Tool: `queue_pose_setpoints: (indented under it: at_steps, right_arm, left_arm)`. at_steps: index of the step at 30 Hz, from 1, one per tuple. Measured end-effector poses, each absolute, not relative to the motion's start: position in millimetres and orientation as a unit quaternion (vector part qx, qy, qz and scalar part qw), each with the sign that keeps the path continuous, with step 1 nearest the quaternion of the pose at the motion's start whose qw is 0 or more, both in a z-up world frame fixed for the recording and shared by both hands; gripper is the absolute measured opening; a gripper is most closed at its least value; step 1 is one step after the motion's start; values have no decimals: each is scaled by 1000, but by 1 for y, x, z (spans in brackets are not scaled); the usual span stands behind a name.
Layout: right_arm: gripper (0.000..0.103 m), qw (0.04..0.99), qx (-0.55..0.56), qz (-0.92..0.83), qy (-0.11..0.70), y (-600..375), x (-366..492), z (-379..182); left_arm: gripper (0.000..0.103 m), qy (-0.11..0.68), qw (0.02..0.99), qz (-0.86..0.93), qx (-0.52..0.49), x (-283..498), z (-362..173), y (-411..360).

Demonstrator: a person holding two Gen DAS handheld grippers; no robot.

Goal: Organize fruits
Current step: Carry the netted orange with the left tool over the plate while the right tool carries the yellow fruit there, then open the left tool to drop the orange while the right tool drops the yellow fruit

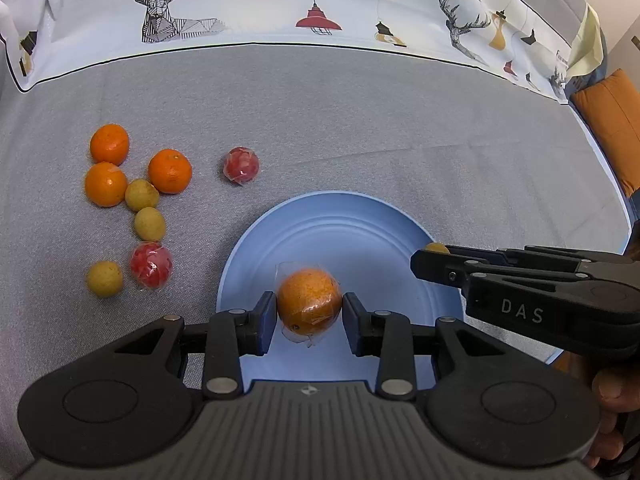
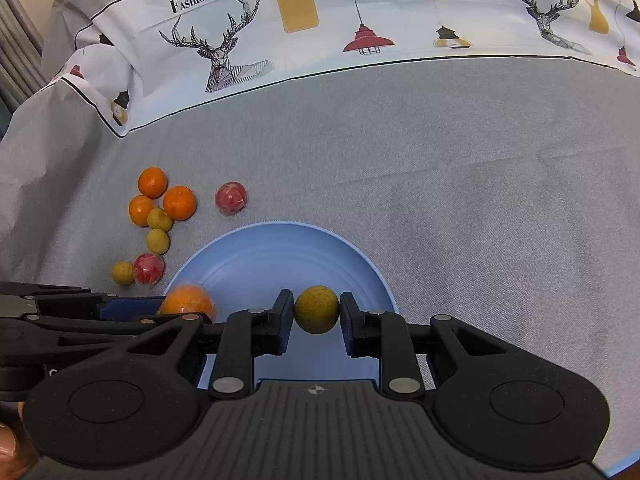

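Note:
My left gripper (image 1: 309,312) is shut on a plastic-wrapped orange (image 1: 309,301) over the near part of the blue plate (image 1: 360,232). My right gripper (image 2: 316,312) is shut on a small yellow-green fruit (image 2: 317,309) above the same plate (image 2: 256,256). In the left wrist view the right gripper (image 1: 430,260) reaches in from the right over the plate's rim, with the yellow fruit (image 1: 437,247) peeking behind it. In the right wrist view the left gripper (image 2: 160,306) comes in from the left with the orange (image 2: 188,300).
Left of the plate, loose fruit lies on the grey cloth: three oranges (image 1: 170,171), three yellow-green fruits (image 1: 149,223) and two red wrapped fruits (image 1: 241,165). A white printed cloth (image 1: 280,4) borders the far side. An orange cushion (image 1: 616,128) sits at far right.

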State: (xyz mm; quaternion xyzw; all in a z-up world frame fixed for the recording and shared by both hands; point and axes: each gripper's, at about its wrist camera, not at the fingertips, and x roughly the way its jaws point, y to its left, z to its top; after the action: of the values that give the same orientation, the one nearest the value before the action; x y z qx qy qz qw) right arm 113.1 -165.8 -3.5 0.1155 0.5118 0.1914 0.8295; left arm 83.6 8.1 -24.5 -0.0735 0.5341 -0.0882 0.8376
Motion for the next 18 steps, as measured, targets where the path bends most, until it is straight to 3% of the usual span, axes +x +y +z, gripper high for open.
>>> queue_pose_setpoints:
  at_steps: [18]
  right_arm:
    - [26,829,113,192,513,-165,113,-4]
  left_arm:
    - [39,535,837,-88,-73,84,-24,8]
